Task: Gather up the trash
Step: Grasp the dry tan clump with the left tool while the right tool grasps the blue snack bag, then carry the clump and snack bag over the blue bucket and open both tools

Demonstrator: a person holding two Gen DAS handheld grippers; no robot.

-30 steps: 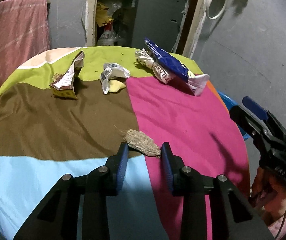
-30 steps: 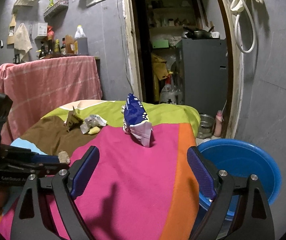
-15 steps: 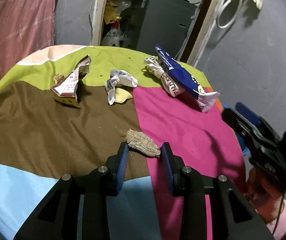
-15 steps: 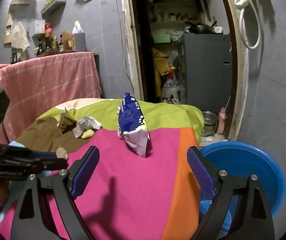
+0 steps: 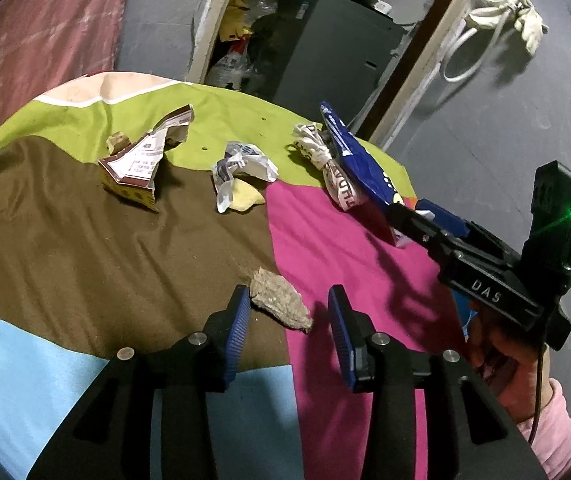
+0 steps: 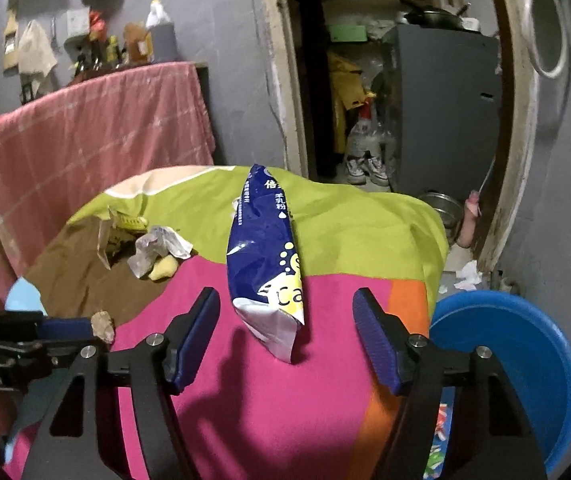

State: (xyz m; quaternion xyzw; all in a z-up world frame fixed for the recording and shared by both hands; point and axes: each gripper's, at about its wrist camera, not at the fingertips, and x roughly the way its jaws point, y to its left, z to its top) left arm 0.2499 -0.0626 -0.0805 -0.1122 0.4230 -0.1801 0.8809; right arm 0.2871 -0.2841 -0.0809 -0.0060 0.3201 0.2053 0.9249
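Right tongs [image 6: 285,336], closing, unclenched, partly hide blue packet [image 5: 359,168]; left tongs [image 5: 289,320] opening, released.

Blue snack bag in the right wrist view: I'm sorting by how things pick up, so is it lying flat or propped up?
Propped up. The blue snack bag rises edge-on from the tablecloth, leaning on crumpled wrapper.

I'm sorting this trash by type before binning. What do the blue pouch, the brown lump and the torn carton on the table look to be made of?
Blue pouch: glossy plastic film, judging by its shine, crinkles and printed face. Brown lump: rough, matte, fibrous, perhaps dried plant matter or husk; uncertain. Torn carton: thin printed cardboard, with stiff ragged edges and flat folded panels.
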